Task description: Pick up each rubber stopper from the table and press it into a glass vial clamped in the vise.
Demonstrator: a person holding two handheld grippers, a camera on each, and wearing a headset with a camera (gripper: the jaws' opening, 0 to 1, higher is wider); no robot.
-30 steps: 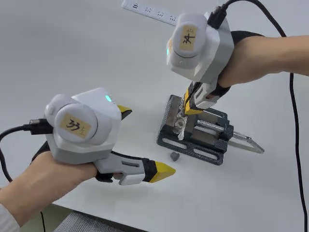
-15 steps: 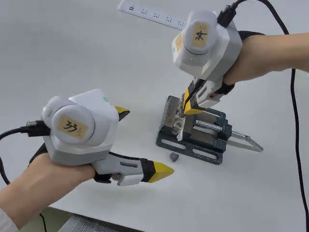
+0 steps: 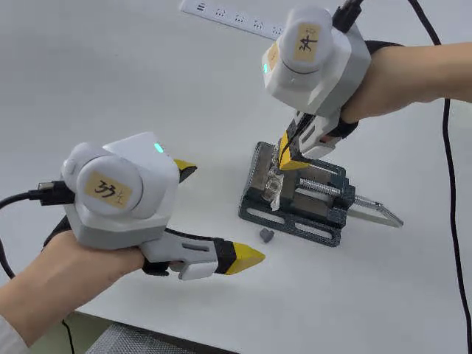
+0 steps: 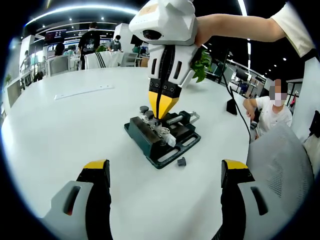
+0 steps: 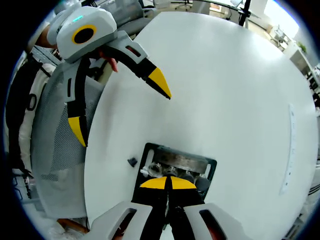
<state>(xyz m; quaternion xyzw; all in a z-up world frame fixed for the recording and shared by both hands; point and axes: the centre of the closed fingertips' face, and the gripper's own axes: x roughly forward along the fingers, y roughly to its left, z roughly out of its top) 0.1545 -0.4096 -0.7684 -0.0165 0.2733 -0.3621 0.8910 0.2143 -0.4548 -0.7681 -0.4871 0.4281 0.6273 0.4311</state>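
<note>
A dark metal vise (image 3: 321,218) sits on the white table and clamps a row of small glass vials (image 3: 274,183). In the left gripper view, two of the vials at the far end (image 4: 145,111) carry dark stoppers. My right gripper (image 3: 289,161) points down over the vials with its yellow tips together; I see nothing between them. They also press together in the right gripper view (image 5: 167,181). One grey rubber stopper (image 3: 266,235) lies on the table just in front of the vise. My left gripper (image 3: 215,214) hovers open to the left of that stopper (image 4: 181,162).
A white power strip (image 3: 228,18) lies at the far side of the table. The vise handle (image 3: 376,214) sticks out to the right. A black cable (image 3: 448,184) trails from the right gripper. The table's near edge (image 3: 184,324) runs just below my left hand.
The right gripper has risen and tilted slightly above the vials, tips still together. The left gripper has barely moved and stays open.
</note>
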